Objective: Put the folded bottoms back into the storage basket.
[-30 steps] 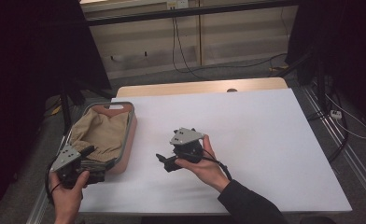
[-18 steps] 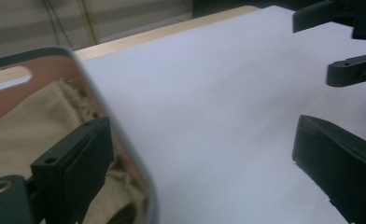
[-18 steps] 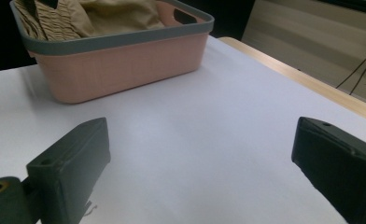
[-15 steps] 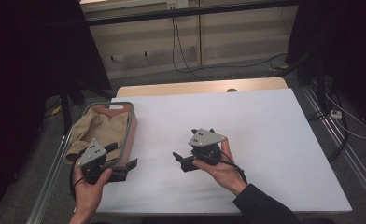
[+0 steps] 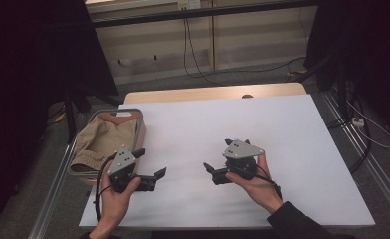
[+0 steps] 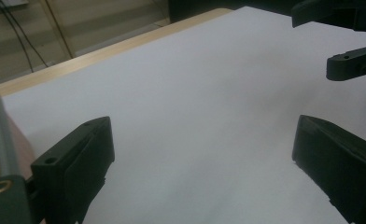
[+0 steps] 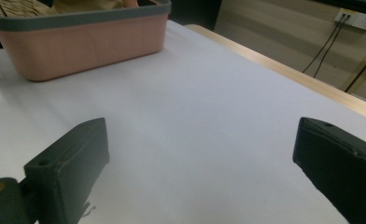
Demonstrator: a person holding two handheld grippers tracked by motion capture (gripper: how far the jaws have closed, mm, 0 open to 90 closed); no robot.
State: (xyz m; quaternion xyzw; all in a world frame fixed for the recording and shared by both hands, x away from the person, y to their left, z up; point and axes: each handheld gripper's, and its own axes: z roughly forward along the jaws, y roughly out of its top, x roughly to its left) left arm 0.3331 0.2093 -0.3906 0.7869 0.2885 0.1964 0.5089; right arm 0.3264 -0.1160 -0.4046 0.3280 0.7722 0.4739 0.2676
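My left gripper is open with nothing between its jaws, held just right of the basket's near corner and pointing right across the white table. Facing it, my right gripper is open and bare too, a short gap away near the table's middle front. In the left gripper view my left gripper spreads wide over bare tabletop, and the right gripper's fingers show at the top right. In the right gripper view my right gripper stands apart over the table, facing the basket.
A pink basket with a grey rim sits at the table's left edge, and a crumpled tan cloth lies in it. A wooden strip runs along the table's far edge. Cables trail on the floor beyond.
My left gripper has moved right, from the basket's near corner out over the white table. The right gripper has drifted right and a little toward the front edge.
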